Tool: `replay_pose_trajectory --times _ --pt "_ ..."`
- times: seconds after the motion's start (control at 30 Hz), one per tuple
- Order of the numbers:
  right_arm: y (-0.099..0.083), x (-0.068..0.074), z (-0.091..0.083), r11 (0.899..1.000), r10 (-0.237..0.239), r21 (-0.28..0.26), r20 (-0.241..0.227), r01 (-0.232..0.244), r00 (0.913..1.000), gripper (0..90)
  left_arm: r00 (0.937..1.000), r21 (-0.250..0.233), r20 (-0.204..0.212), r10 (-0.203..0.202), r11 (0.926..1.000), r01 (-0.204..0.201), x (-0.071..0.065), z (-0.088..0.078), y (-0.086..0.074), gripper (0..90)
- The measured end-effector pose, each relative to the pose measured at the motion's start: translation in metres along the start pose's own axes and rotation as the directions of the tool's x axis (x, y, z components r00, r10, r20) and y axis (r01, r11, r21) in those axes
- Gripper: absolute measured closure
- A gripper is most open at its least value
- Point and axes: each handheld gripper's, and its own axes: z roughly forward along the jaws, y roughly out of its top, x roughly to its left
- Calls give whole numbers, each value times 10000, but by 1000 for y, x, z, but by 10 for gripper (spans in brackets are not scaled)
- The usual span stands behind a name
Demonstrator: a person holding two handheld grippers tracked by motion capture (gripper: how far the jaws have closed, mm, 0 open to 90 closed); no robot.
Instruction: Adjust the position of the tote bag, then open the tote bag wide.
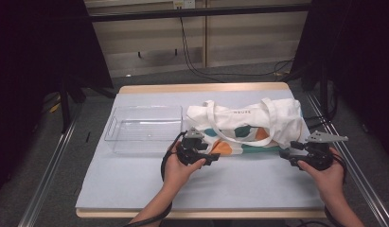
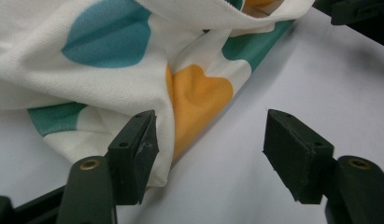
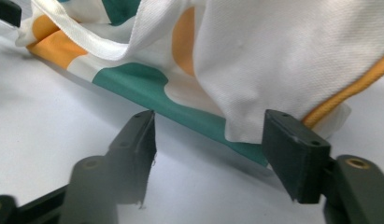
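We see a cloth bag [image 1: 251, 126] lying flat on the bench [image 1: 135, 179], on the right half, with its long side running left to right. It is soft white woven cloth with big round patches of blue, orange and green, and two white strap handles lie loose on top. The near edge of the bag is the one closest to both hands. Our left tongs [image 1: 208, 158] sit at the bag's near left corner, and our right tongs [image 1: 287, 153] sit at its near right corner, so each hand has its own end. In the left gripper view the left tongs [image 2: 210, 151] are open, with the cloth corner just beside one jaw and not pinched. In the right gripper view the right tongs [image 3: 210, 149] are open too, and the bag's edge lies between the jaws, let go. A clear plastic box [image 1: 144, 128] sits to the left of the bag, near it
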Motion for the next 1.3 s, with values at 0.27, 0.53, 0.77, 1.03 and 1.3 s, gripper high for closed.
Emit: replay_pose_trajectory --times 0.27,0.53,0.77,1.03,1.3 --pt "-1 2 -3 9999 68 -85 -61 -68 10000 271 9999 -57 91 -133 9999 134 3 -4 6 283" --pt "3 5 -7 9998 -112 -162 53 113 9999 248 9996 89 135 -229 9997 227 3 -3 8 262" --pt "9 9 -11 9994 -226 -251 119 229 9997 242 9996 228 203 -212 9995 208 3 -2 7 248" --pt "22 11 -10 9984 -199 -537 -141 191 9997 249 9994 328 289 -213 9993 204 1 2 6 248" --pt "39 9 -9 9980 -211 -602 -140 202 9997 293 9995 466 259 -185 9988 173 1 3 2 235"
